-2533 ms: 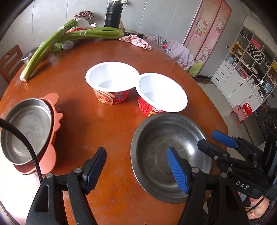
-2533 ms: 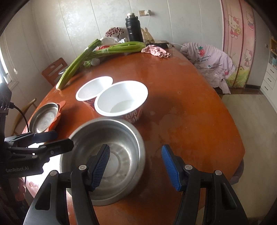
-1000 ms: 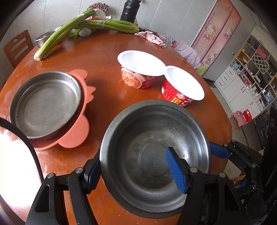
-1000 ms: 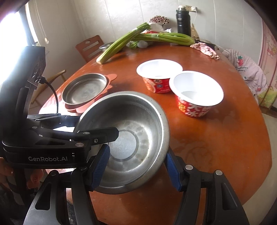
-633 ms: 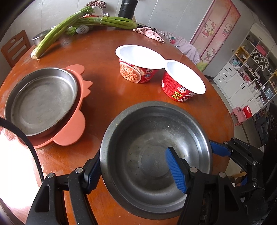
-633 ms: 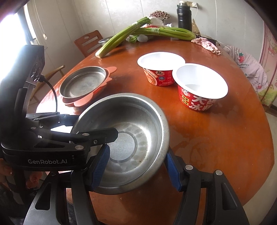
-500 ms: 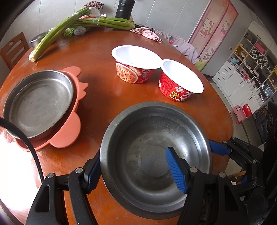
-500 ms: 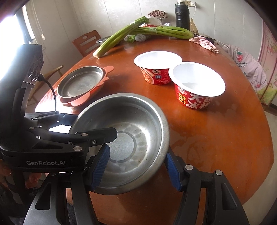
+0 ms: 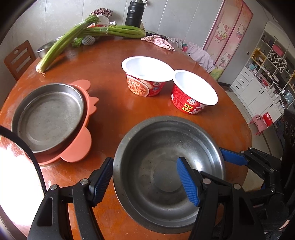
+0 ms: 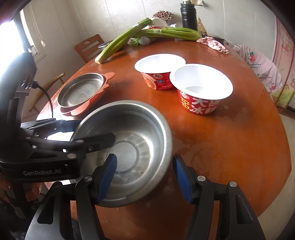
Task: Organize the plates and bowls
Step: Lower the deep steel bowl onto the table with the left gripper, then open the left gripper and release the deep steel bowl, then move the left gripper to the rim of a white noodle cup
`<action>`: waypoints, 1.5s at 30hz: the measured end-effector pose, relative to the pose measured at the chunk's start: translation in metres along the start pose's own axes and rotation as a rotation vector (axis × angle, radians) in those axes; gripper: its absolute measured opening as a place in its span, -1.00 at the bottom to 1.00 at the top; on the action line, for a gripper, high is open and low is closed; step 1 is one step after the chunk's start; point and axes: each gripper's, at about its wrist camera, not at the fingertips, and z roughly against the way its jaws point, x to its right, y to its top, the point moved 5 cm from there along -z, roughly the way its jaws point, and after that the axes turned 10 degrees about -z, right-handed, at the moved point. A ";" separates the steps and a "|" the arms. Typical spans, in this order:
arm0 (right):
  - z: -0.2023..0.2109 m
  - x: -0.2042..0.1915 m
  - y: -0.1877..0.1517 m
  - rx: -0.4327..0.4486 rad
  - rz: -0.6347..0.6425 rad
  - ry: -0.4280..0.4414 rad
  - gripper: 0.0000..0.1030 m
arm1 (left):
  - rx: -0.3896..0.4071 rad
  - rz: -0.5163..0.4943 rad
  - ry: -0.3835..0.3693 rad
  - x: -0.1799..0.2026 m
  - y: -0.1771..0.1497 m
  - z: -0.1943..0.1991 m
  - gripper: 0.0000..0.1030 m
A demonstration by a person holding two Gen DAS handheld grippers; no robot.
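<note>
**Steel bowl straddled by both tools at near edge of tabletop**

Left wrist view:
- Steel bowl (image 9: 156,145) found nearest the camera, upright, mouth up, empty.
- Left tool (image 9: 144,162) set astride the bowl's left wall with jaws well apart. Outer pad lies against the outside of the rim; inner pad hangs over the bowl's floor, clear of the wall. No pinch on the wall observed.
- Shallow steel plate (image 9: 48,118) seated in an orange scalloped plate (image 9: 79,147), left of the bowl and apart from it.
- Two red paper bowls (image 9: 147,77) noted beyond, side by side, rims just beside each other, white insides empty.
- Celery stalks (image 9: 110,31) and a black flask (image 9: 133,13) recorded at the far side of the tabletop (image 9: 110,110).

Right wrist view:
- Right tool (image 10: 144,157) set astride the bowl's right wall with jaws apart. Left pad is inside the bowl; right pad is just outside the rim, contact not confirmed.
- Left tool seen reaching over the opposite rim, one finger inside, one outside.
- Bowl positioned over the tabletop's near-left edge. Resting or lifted: cannot tell.
</note>
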 end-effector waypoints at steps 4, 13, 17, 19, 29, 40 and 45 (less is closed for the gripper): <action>0.004 0.004 0.002 0.012 -0.013 -0.001 0.27 | 0.013 -0.003 0.013 0.001 0.003 0.006 0.35; 0.014 0.013 0.009 0.031 -0.037 0.015 0.27 | 0.036 -0.011 0.029 0.004 0.012 0.015 0.35; 0.018 0.015 0.011 0.040 -0.042 0.017 0.27 | 0.047 -0.015 0.032 0.005 0.017 0.020 0.35; 0.021 0.017 0.013 0.047 -0.046 0.019 0.27 | 0.056 -0.019 0.031 0.007 0.021 0.023 0.35; 0.045 0.035 0.044 0.122 -0.084 0.007 0.27 | 0.113 -0.056 0.017 0.017 0.064 0.035 0.35; 0.059 0.074 0.088 0.199 -0.133 -0.062 0.27 | 0.069 -0.069 -0.004 0.024 0.108 0.001 0.35; 0.045 0.087 0.098 0.184 -0.146 -0.087 0.27 | 0.027 -0.063 -0.035 0.028 0.113 -0.021 0.35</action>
